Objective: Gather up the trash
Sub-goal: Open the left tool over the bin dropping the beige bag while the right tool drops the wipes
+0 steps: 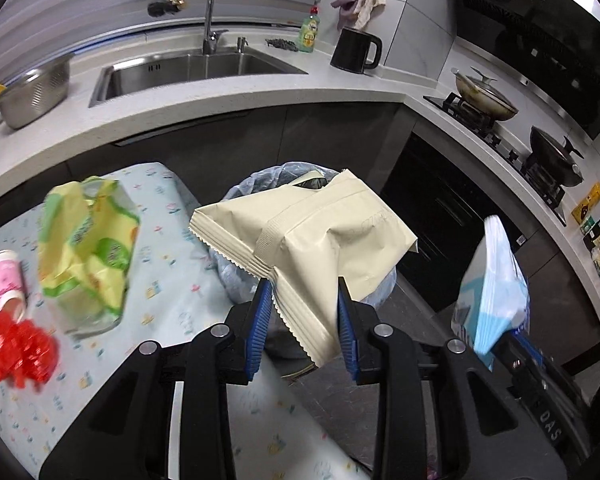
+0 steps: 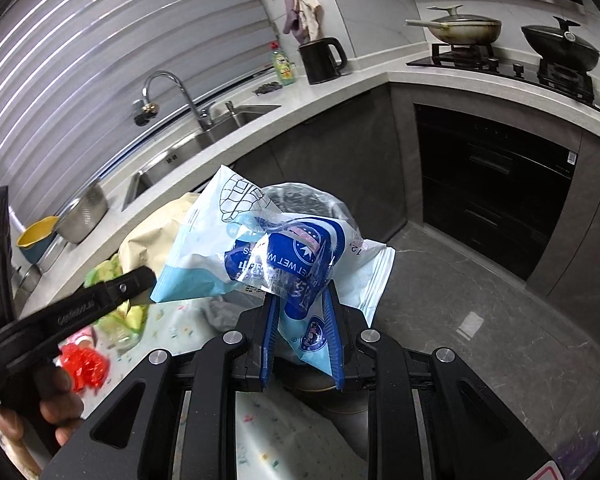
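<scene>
Beyond both grippers: lined trash bin (image 1: 236, 200) | left gripper (image 1: 304, 320) clamps cream packet (image 1: 312, 232), nearer | right gripper (image 2: 300, 332) clamps wet-wipes wrapper (image 2: 284, 252)

The right tongs (image 2: 302, 324) clamp a crumpled blue-and-white wet-wipes packet (image 2: 268, 248) above a plastic-lined trash bin (image 2: 320, 200). At left, the left tongs (image 2: 112, 292) reach in over a patterned cloth (image 2: 276, 432) bearing red plastic (image 2: 85, 364).

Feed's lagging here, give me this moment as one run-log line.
left tool: shut on cream packet | right tool: shut on blue wipes wrappers | both by lined bin | table trash remains
</scene>
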Demonstrator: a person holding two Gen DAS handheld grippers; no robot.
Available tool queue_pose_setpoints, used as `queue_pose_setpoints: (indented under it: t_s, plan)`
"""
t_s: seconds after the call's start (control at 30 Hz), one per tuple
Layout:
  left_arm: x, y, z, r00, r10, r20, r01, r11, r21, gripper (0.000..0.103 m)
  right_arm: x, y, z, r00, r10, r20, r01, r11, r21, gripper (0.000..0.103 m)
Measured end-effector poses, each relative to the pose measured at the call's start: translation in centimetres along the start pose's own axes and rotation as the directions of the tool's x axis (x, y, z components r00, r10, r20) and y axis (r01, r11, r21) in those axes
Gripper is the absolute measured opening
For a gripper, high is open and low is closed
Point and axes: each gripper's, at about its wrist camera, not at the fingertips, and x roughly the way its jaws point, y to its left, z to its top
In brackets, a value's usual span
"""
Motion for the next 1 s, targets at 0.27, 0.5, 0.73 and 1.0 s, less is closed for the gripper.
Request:
queue_pose_setpoints:
  t_s: [0.27, 0.5, 0.73, 1.0]
  plan:
    - [3.1, 0.6, 2.3, 1.000, 0.005, 0.015, -0.005, 1.000, -0.002, 0.045, 3.5, 0.2, 1.5, 1.000, -0.023, -0.009, 0.023, 1.000, 0.007, 0.021]
    - [2.2, 3.2, 2.2, 0.998, 0.047, 0.041, -0.046, 0.998, -0.045, 0.051, 5.8, 2.8, 3.3, 1.000, 0.000, -0.002, 0.000, 0.999, -0.043, 0.021]
    - [0.9, 5.8, 1.8, 0.990, 0.129, 0.065, -0.123, 0.989, -0.079, 0.052, 8.2, 5.9, 4.5, 1.000, 0.018, -0.013, -0.020, 0.996, -0.090, 0.022]
    - [-0.3, 7.9, 1.4, 0.980, 0.177, 0.085, -0.169, 0.981, -0.099, 0.060, 9.7, 8.8, 5.3, 1.000, 0.014, 0.008, -0.012, 0.992, -0.123, 0.049]
